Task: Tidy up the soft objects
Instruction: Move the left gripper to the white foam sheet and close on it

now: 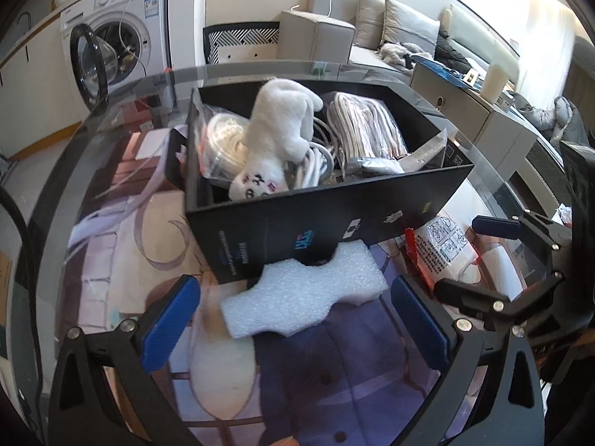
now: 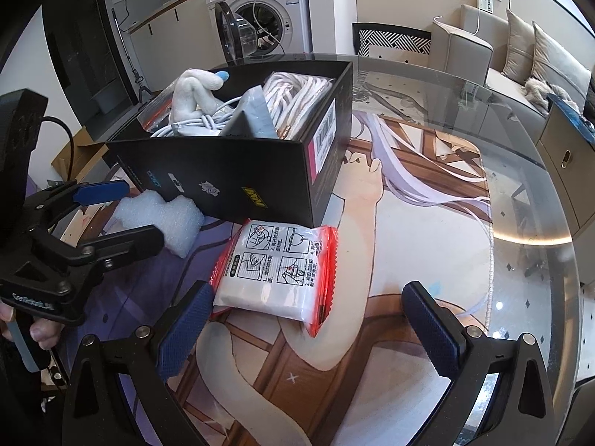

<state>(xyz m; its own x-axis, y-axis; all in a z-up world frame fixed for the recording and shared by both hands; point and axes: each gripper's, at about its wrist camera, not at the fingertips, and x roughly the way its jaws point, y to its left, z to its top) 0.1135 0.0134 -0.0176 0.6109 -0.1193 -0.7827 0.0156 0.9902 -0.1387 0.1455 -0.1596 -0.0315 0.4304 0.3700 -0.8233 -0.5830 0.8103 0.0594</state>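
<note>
Glass tops my round desk [image 2: 528,171], with a printed mat under the pane and a washer [image 2: 260,11] and sofa [image 1: 372,26] behind. My left tool [image 1: 293,319] is spread wide and grips nothing; between its blue pads lies the foam [image 1: 305,297], a white waisted block resting on the glass, its far edge touching the foot of the box [image 1: 316,219]. The foam's long axis runs across the gap, roughly from pad to pad, tilted up toward the right. My right tool [image 2: 308,330] is spread just as wide and also empty. Its left pad is just beside the near corner of the packet [image 2: 275,271], a white pouch with red crimped ends lying flat and touching the box wall; most of the packet lies ahead and left of the gap's middle.

Inside the box I see a white plush [image 1: 279,130], coiled cable [image 1: 316,163] and bagged rope [image 1: 223,145] and fabric [image 1: 364,130], so foam and packet look like the last loose pieces. I judge each tool nearest its own item: the left already straddles the foam, while the right would need to shift left to centre on the packet. Closing across the foam's long axis may be too wide a bite; turning to take its narrow waist seems safer.
</note>
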